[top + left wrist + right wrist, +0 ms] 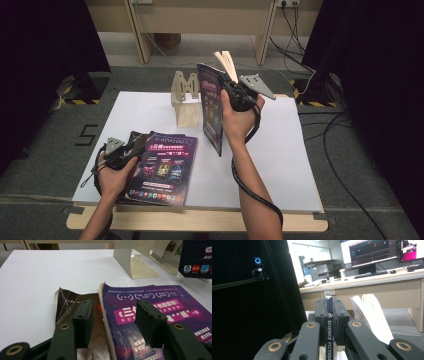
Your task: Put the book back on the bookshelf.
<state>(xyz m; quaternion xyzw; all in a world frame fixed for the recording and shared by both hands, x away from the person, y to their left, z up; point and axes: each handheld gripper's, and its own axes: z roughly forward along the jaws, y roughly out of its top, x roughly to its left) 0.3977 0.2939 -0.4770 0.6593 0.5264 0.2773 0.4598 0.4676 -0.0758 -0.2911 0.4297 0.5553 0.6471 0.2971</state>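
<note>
My right gripper [231, 88] holds a purple magazine [212, 107] upright above the white board [280, 150], jaws shut on its spine. The right gripper view shows the spine [329, 336], lettered SCIENCE FICTION, pinched between the pads of that gripper [329, 307], with pages [372, 317] fanning out to the right. My left gripper [136, 148] rests low at the front left, open. Its jaws [116, 321] straddle the edge of a flat purple magazine [155, 302] that lies on a dark brown one [72, 302]. A wooden bookend [184, 100] stands behind.
The bookend [131, 262] stands just beyond the flat magazines, and the held magazine [197, 257] hangs to its right. Black curtains [45, 45] flank the table and cables [345, 150] run over the floor at the right. A desk with monitors [372, 251] stands farther off.
</note>
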